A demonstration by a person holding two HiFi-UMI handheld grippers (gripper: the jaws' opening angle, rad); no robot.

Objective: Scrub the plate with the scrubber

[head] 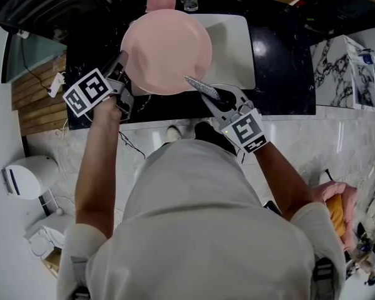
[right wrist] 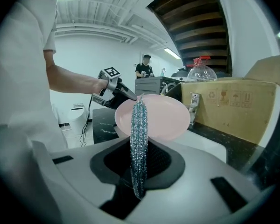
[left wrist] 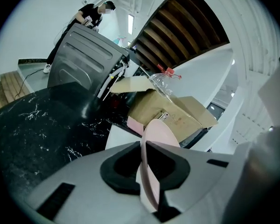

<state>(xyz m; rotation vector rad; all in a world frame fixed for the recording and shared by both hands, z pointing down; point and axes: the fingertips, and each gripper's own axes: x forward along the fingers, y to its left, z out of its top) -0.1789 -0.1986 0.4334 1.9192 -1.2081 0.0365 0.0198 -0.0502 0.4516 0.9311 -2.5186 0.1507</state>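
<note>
Silvery-blue glitter mesh forms the scrubber (right wrist: pixel 139 139), a thin flat strip pinched edge-on between the jaws of the right gripper (head: pixel 215 99). Its long axis runs along those jaws, and its free tip points forward to the near rim of the plate (head: pixel 165 49); contact cannot be told. Smooth, round, shallow and pale pink, the plate hangs above a white rectangular sink (head: pixel 237 52). The left gripper (head: pixel 122 62) clamps the plate's left rim between its jaws. Black white-veined stone counter (head: pixel 281 61) surrounds the sink.
</note>
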